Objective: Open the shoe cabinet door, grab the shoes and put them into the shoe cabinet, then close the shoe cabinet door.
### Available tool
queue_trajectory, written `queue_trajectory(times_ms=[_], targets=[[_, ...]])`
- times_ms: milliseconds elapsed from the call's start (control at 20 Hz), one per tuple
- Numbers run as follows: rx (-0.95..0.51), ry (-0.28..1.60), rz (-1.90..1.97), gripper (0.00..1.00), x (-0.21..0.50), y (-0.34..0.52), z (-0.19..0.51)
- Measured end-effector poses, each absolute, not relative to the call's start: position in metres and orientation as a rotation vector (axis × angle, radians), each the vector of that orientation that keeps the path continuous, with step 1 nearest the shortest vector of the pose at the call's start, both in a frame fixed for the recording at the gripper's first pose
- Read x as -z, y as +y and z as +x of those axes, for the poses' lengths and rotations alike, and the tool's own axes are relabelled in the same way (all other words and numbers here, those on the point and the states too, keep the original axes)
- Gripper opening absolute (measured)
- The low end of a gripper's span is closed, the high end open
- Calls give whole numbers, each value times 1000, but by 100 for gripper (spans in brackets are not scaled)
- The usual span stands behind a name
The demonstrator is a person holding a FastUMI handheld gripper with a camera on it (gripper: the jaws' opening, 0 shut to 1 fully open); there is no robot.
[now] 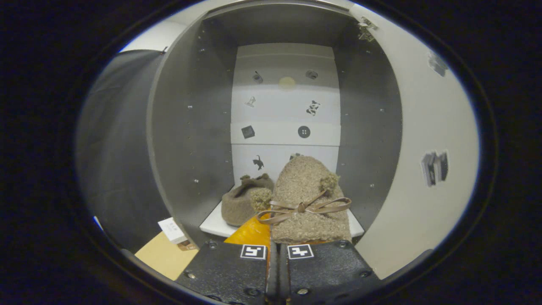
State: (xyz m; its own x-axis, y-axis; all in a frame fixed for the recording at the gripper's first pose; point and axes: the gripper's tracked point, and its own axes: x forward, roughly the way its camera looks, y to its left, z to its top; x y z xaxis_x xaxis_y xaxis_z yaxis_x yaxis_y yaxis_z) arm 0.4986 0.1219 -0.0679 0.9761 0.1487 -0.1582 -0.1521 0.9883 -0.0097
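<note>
I have the fingers (277, 258) pinched on a fuzzy shoe (309, 199) (bow on top). Its mate (245, 203) sits just left of it on the cabinet shelf (211, 222)

Booth corner with dark cloth and pale flooring.
A black cloth wall (114, 148) hung at the left, above a tan floor patch (163, 256) where a small white box (171, 229) lay.

No legible words, brands or numbers are present. Each side of the gripper (277, 254) carries one square black-and-white coded marker (253, 251). The back panel (286, 110) of the cabinet bears small picture stickers, among them a cat figure (258, 162) and a button shape (303, 131). Print on the small white box (171, 229) is too small to read.
</note>
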Motion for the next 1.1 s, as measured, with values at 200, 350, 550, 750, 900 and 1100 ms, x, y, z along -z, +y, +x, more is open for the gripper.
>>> queue_trajectory(times_ms=[200,350,550,750,900,1100], targets=[[-126,147,-45,6,59,125,554],[-122,162,-91,6,66,129,595],[-128,234,-48,6,85,131,630],[-133,284,-40,6,102,131,654],[-141,345,21,6,109,132,663],[-139,450,52,6,120,132,670]])
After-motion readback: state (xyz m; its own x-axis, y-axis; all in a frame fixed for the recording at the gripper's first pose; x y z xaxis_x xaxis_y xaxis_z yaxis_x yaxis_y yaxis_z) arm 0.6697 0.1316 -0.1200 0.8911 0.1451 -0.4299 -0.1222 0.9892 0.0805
